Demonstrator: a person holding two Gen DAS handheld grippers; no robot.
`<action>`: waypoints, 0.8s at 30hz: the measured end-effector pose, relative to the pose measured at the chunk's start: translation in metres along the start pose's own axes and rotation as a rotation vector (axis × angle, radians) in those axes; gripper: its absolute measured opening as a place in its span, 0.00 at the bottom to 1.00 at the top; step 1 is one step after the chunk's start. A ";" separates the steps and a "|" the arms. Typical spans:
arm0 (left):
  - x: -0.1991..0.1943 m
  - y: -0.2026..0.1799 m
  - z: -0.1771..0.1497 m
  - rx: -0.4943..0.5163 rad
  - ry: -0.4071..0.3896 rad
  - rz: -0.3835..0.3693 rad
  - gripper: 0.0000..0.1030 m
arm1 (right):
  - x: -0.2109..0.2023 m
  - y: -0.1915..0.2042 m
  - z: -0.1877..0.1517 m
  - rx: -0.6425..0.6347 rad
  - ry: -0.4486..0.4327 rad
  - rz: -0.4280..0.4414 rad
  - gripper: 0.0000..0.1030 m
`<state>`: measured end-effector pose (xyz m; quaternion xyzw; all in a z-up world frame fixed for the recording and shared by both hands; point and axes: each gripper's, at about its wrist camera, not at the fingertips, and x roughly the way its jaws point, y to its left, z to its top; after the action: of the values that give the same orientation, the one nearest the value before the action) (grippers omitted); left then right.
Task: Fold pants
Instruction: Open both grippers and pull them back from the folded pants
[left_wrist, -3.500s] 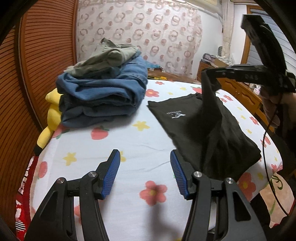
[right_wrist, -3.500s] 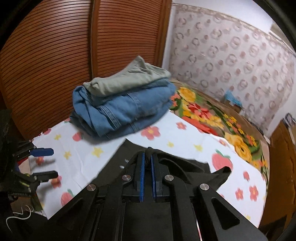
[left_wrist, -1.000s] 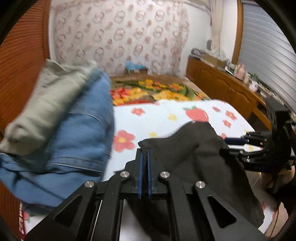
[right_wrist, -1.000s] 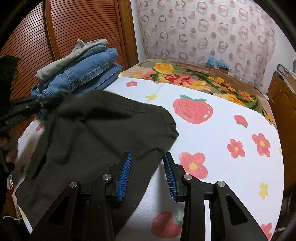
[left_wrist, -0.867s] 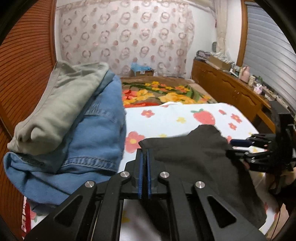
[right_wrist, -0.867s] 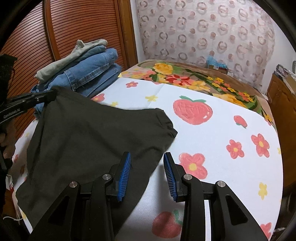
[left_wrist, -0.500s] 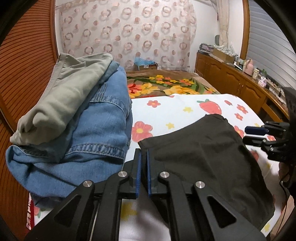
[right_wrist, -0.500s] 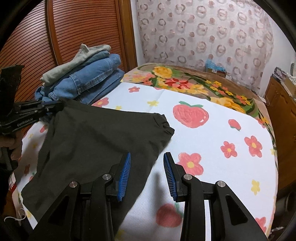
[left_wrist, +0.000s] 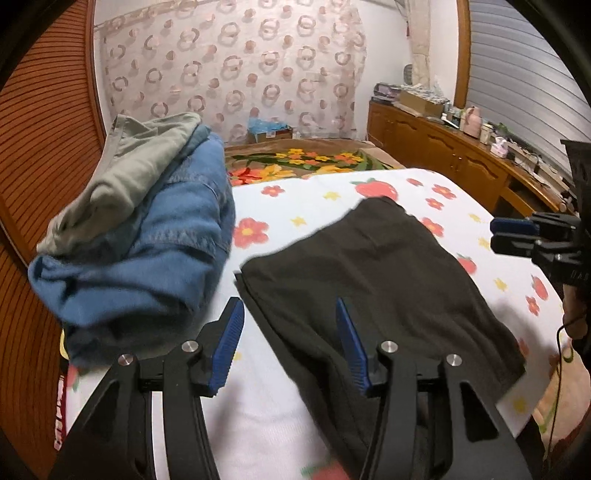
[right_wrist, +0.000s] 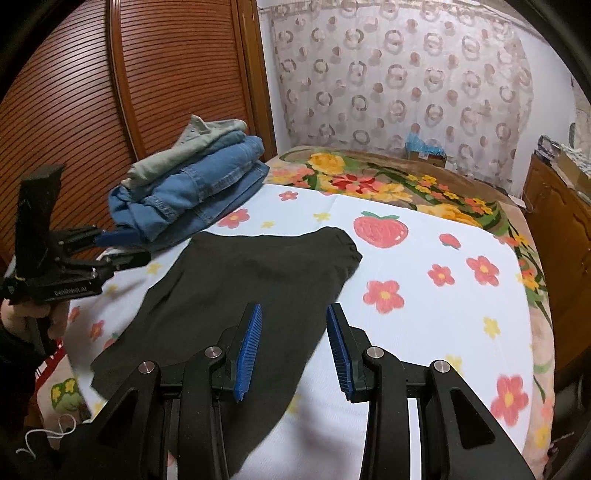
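The left gripper (left_wrist: 288, 341) has just been opening; its jaws stand apart above the black pants (left_wrist: 373, 280), whose near corner lies between them, unclamped. The pants lie flat on the flowered sheet (right_wrist: 424, 258). Only the right wrist view shows their whole outline. The right gripper (right_wrist: 293, 349) hangs parted over their edge, gripping nothing. Left of both tools sits a stack of folded jeans (left_wrist: 147, 254), blurred in the left view.
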<state>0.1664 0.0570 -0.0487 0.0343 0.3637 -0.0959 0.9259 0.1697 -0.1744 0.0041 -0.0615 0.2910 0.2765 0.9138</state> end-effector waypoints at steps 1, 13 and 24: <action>-0.003 -0.003 -0.005 0.003 0.003 -0.006 0.51 | -0.006 0.001 -0.004 0.001 -0.005 -0.001 0.37; -0.032 -0.028 -0.068 0.006 0.040 -0.080 0.51 | -0.042 0.024 -0.065 0.016 0.026 -0.027 0.37; -0.044 -0.039 -0.099 -0.024 0.050 -0.174 0.50 | -0.049 0.032 -0.082 0.051 0.053 0.010 0.37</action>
<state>0.0607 0.0386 -0.0910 -0.0062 0.3896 -0.1708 0.9050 0.0785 -0.1929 -0.0342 -0.0440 0.3225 0.2717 0.9057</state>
